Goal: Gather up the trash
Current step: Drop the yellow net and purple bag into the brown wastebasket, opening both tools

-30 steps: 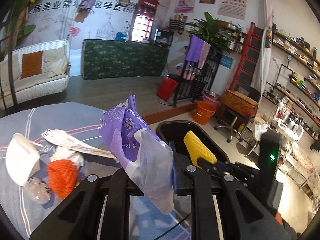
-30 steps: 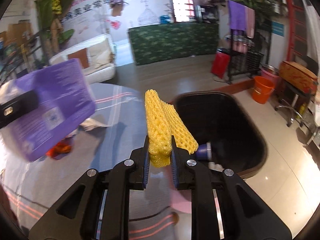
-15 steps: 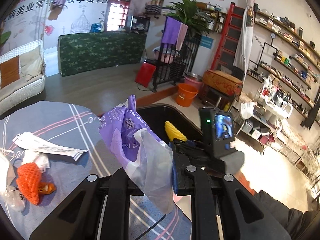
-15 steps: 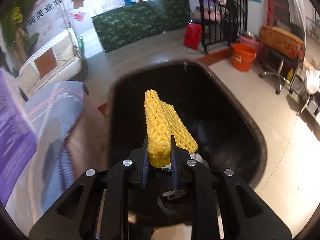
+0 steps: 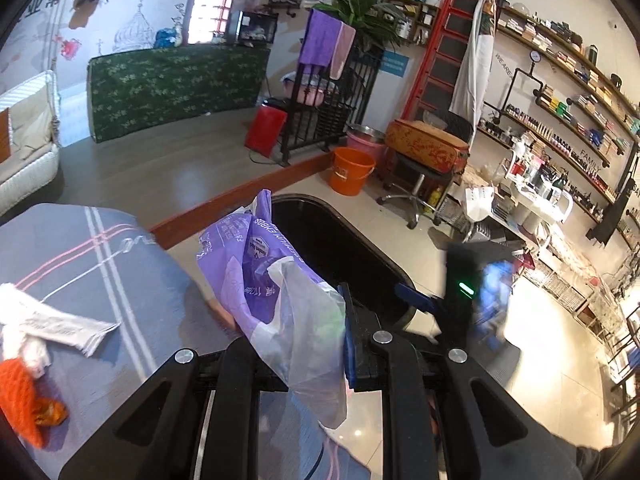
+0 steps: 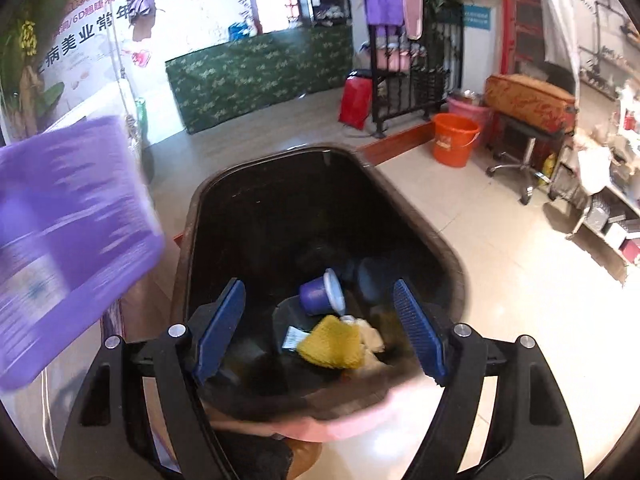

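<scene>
Now the right gripper (image 6: 320,328) hangs with jaws wide over the black bin (image 6: 448,256), the yellow foam net (image 6: 330,342) lying inside beside a purple cup (image 6: 318,292). The left gripper (image 5: 298,350) pinches a purple plastic bag (image 5: 264,280) just short of the bin's near rim. Carry it fully past that rim before opening, since the limp film could drape over the edge.

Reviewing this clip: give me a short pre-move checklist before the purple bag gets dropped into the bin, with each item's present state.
1. Right gripper jaws open, empty: ok.
2. Yellow foam net lies inside black bin: ok.
3. Left gripper shut on purple plastic bag: ok.
4. Bag fully above the bin opening: not ok, it hangs beside the rim.
5. Right gripper clear of the bag's drop path: cannot tell.
6. Table trash left, orange foam net and white wrapper: not ok.
</scene>
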Available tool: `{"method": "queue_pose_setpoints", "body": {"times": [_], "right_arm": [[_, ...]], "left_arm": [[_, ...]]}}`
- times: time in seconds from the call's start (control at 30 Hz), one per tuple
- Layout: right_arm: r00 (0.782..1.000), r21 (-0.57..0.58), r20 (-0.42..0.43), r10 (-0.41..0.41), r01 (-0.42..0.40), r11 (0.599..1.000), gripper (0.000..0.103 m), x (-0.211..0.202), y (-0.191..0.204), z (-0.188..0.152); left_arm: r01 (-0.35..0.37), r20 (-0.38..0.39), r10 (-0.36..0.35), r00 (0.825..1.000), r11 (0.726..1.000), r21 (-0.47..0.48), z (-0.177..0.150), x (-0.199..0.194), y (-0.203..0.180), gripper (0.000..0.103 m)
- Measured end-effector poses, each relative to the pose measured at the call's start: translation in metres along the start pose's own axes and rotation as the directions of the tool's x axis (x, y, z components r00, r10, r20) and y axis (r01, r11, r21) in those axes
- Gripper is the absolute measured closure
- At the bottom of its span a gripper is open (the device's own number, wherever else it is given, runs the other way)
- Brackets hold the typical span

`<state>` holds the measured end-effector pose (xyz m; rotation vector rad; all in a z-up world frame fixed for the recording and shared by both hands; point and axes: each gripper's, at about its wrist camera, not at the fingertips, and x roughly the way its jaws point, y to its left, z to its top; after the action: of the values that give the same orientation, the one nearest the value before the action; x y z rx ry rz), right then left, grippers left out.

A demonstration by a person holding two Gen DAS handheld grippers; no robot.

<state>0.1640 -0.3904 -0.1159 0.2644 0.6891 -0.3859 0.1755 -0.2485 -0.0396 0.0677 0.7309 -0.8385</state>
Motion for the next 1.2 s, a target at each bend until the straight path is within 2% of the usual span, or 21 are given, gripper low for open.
{"method": "queue_pose_setpoints", "body": {"times": [0.3, 0.63, 0.67, 0.73, 0.8, 0.97, 1.2], "right_arm": [[0.998, 0.047, 0.029, -0.050, 0.048, 0.998, 0.027, -0.042, -0.028, -0.027], [0.999, 0.067, 0.016, -0.052, 0.050, 0.996, 0.027, -0.062, -0.045, -0.044], [0.998, 0.076, 0.020, -0.055, 0.053, 0.996, 0.027, -0.064, -0.045, -0.044], [0.998, 0.091, 0.027, -0.062, 0.060, 0.994, 0.027, -0.066, -0.048, -0.048], [0.998, 0.090, 0.016, -0.065, 0.063, 0.994, 0.027, -0.064, -0.050, -0.050], [0.998, 0.109, 0.021, -0.063, 0.061, 0.992, 0.027, -0.068, -0.052, -0.054], [0.996, 0.126, 0.013, -0.089, 0.087, 0.988, 0.025, -0.066, -0.055, -0.056]], "left_arm": [[0.044, -0.087, -0.037, 0.996, 0.996, 0.074, 0.008, 0.055, -0.019, 0.086], [0.058, -0.203, -0.047, 0.978, 0.997, 0.048, 0.013, 0.103, -0.018, 0.086], [0.055, -0.209, -0.043, 0.977, 0.997, 0.050, 0.014, 0.107, -0.018, 0.084], [0.050, -0.218, -0.038, 0.975, 0.997, 0.051, 0.016, 0.111, -0.019, 0.073], [0.052, -0.224, -0.042, 0.974, 0.998, 0.038, 0.017, 0.113, -0.018, 0.039], [0.026, -0.199, -0.015, 0.980, 0.998, 0.053, 0.019, 0.106, -0.019, 0.023], [0.016, -0.158, -0.008, 0.987, 0.999, 0.048, 0.014, 0.084, -0.016, 0.012]]}}
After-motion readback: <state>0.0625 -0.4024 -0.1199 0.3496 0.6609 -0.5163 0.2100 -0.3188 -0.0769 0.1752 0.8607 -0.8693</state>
